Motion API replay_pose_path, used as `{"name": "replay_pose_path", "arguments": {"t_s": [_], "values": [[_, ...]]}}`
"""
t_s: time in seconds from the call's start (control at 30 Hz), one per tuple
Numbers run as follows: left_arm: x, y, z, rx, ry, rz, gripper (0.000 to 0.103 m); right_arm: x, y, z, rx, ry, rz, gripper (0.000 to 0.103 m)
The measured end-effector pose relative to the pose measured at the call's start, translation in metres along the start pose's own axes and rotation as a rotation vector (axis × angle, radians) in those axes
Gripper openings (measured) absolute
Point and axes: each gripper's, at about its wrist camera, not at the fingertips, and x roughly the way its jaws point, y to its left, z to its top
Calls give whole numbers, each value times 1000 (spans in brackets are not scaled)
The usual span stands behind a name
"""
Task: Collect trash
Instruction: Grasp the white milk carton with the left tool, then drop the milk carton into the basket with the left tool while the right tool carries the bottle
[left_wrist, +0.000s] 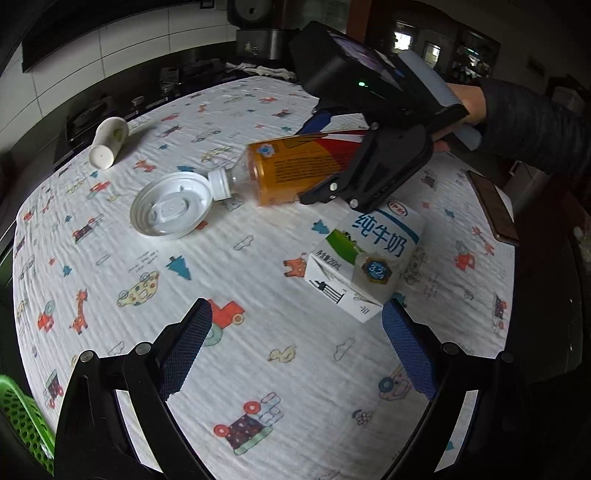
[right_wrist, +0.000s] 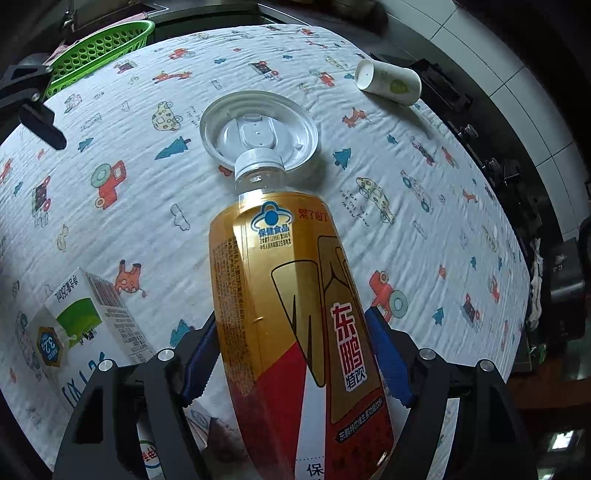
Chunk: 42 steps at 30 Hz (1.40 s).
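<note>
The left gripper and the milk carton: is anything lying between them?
No. In the left wrist view, only bare printed cloth shows between the open left gripper and the milk carton.

The worktop is covered by a white cloth (left_wrist: 258, 332) printed with cars, giraffes and trees. A dark phone (left_wrist: 493, 206) is seen at the cloth's three o'clock edge. White wall tiles (left_wrist: 110, 40) are seen at eleven o'clock.

one bottle (right_wrist: 291, 295), one milk carton (left_wrist: 365, 258), one lid (left_wrist: 171, 206), one paper cup (left_wrist: 107, 142), one basket (right_wrist: 99, 51)
</note>
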Motion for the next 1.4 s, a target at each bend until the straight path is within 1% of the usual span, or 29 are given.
{"name": "replay_pose_path", "arguments": {"t_s": [0.13,0.3,0.5,0.63,0.73,0.8,0.83,0.9,1.0,1.13,1.3,1.4], "values": [[9,-15,10,78,10,-35,95,-3,-2,-5,15,-15,-1,72],[24,-31,25,169,36,-83,96,-12,-5,-16,62,-37,0,71],[51,-45,43,238,70,-142,96,-25,-15,-29,129,-55,-13,71],[72,-52,51,270,100,-151,95,-32,-21,-39,186,-61,-16,71],[85,-49,53,259,120,-152,94,-34,-26,-45,241,-57,-19,71],[92,-49,53,249,126,-140,93,-37,-28,-49,273,-59,-15,71],[95,-48,52,241,131,-149,85,-37,-28,-50,281,-57,-17,71],[96,-48,50,218,134,-165,76,-37,-27,-53,293,-50,-21,71],[87,-46,44,203,102,-131,72,-36,-25,-55,308,-44,-24,70],[65,-34,36,132,64,-100,71,-43,-22,-54,335,-66,-21,70],[27,-8,22,15,1,-19,71,-58,-12,-46,342,-108,-27,70],[-1,18,8,-77,-45,44,71,-70,-1,-34,327,-146,-19,70]]}}
